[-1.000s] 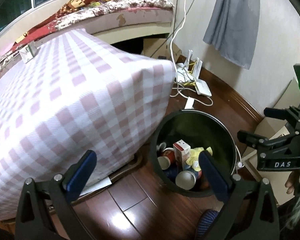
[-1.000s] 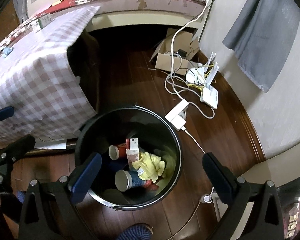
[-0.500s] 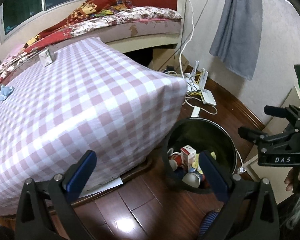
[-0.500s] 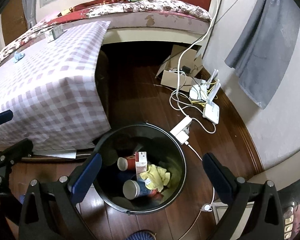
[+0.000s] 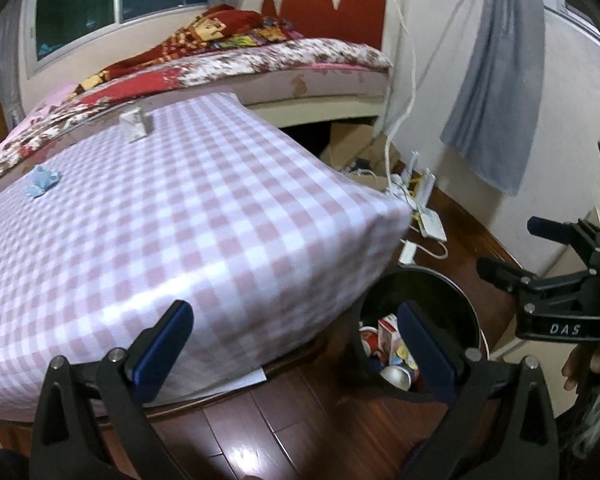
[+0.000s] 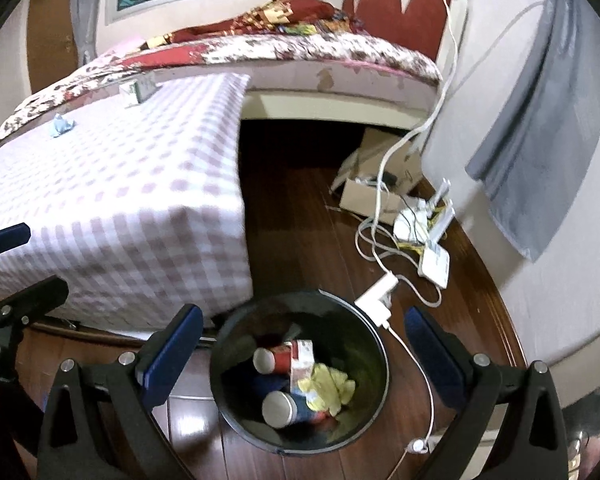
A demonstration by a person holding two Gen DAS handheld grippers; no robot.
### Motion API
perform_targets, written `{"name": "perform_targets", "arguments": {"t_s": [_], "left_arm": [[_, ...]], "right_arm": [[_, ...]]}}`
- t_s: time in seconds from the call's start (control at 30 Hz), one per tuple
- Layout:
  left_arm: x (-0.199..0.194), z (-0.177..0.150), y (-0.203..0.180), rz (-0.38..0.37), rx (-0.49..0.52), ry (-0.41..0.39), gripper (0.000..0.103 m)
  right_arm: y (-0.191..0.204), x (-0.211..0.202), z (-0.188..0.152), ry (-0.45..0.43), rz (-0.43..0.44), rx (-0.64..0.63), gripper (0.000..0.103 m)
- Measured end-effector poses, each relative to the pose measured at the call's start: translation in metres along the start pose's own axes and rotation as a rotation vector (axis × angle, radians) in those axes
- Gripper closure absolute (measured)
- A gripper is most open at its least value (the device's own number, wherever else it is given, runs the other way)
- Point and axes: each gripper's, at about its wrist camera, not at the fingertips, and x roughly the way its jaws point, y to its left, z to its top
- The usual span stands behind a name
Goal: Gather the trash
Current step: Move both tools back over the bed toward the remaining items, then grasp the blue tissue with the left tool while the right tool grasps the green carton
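A black round trash bin (image 6: 236, 404) stands on the wood floor by the table corner; it holds paper cups, a small carton and a yellow wrapper. It also shows in the left wrist view (image 5: 470, 320). On the pink checked tablecloth (image 5: 172, 232) lie a crumpled blue paper (image 5: 42, 181) and a small white carton (image 5: 135, 125), far from both grippers; they also show in the right wrist view as the blue paper (image 6: 62, 125) and carton (image 6: 134, 92). My left gripper (image 5: 292, 344) is open and empty above the table's edge. My right gripper (image 6: 300, 354) is open and empty over the bin.
A bed (image 6: 300, 52) with a floral cover stands behind the table. A cardboard box (image 6: 376, 196), white router (image 6: 436, 260), power strip (image 6: 374, 296) and cables lie on the floor by the wall. A grey cloth (image 6: 540, 152) hangs on the wall.
Both grippers have risen and tilted up from the bin toward the table. The bin now looks smaller and lower, and the tabletop with the blue paper and carton has come into view.
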Motion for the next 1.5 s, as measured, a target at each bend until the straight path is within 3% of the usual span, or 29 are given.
{"name": "perform_targets", "arguments": {"t_s": [0.47, 0.83, 0.97, 1.2, 1.37, 1.5], "left_arm": [[-0.006, 0.006, 0.081, 0.122, -0.133, -0.040, 0.001], [-0.006, 0.016, 0.167, 0.249, -0.233, -0.055, 0.001], [0.001, 0.031, 0.205, 0.306, -0.252, -0.064, 0.001], [0.038, 0.070, 0.273, 0.383, -0.256, -0.068, 0.001], [0.071, 0.092, 0.319, 0.410, -0.300, -0.038, 0.003], [0.094, 0.105, 0.353, 0.388, -0.353, -0.009, 0.009]], "right_arm": [[0.073, 0.010, 0.055, -0.089, 0.111, -0.079, 0.001], [0.133, 0.029, 0.093, -0.124, 0.235, -0.134, 0.001], [0.153, 0.051, 0.121, -0.096, 0.321, -0.132, 0.001], [0.202, 0.104, 0.187, -0.055, 0.302, -0.211, 0.001], [0.237, 0.149, 0.234, -0.035, 0.331, -0.220, 0.001], [0.264, 0.188, 0.273, -0.009, 0.335, -0.216, 0.001]]}}
